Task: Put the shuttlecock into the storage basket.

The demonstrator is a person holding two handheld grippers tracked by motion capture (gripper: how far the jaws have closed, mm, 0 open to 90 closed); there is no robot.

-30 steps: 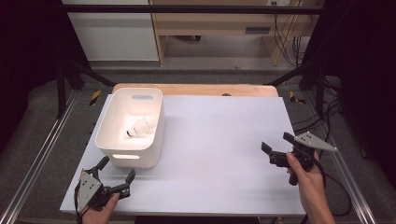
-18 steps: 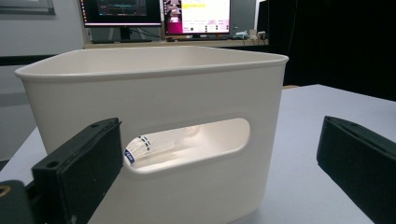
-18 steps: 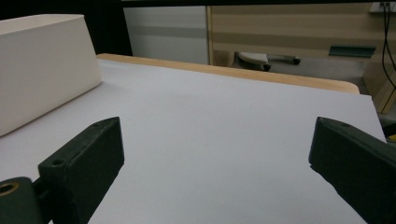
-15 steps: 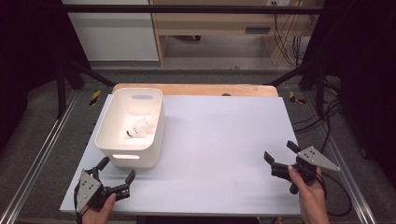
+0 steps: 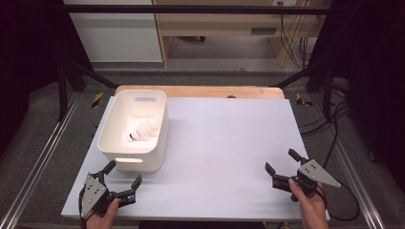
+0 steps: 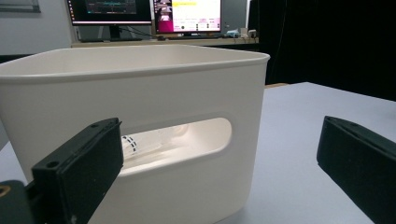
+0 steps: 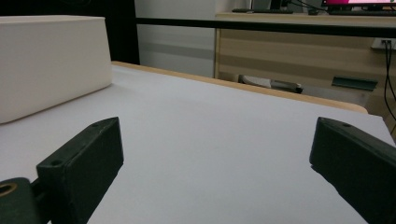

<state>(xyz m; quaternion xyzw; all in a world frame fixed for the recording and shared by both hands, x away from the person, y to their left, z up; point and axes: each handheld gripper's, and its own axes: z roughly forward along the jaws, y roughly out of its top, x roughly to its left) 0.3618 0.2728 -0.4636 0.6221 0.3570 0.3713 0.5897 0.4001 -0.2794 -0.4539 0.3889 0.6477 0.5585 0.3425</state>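
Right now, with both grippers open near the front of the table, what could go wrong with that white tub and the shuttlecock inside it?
The left gripper sits close to the white plastic tub; pushing forward could shove the light tub across the smooth white table rather than grasp it. The white feathered shuttlecock lies deep inside, so reaching over the tall wall might tip the tub. The right gripper is far off and probably could not steady it quickly.

The storage bin (image 5: 114,141) is plain white; the shuttlecock (image 5: 143,130) in it is white with a dark banded tip. The desk (image 5: 229,143) has a pale grey-white top and a wooden far edge. Both grippers' jaws are black.
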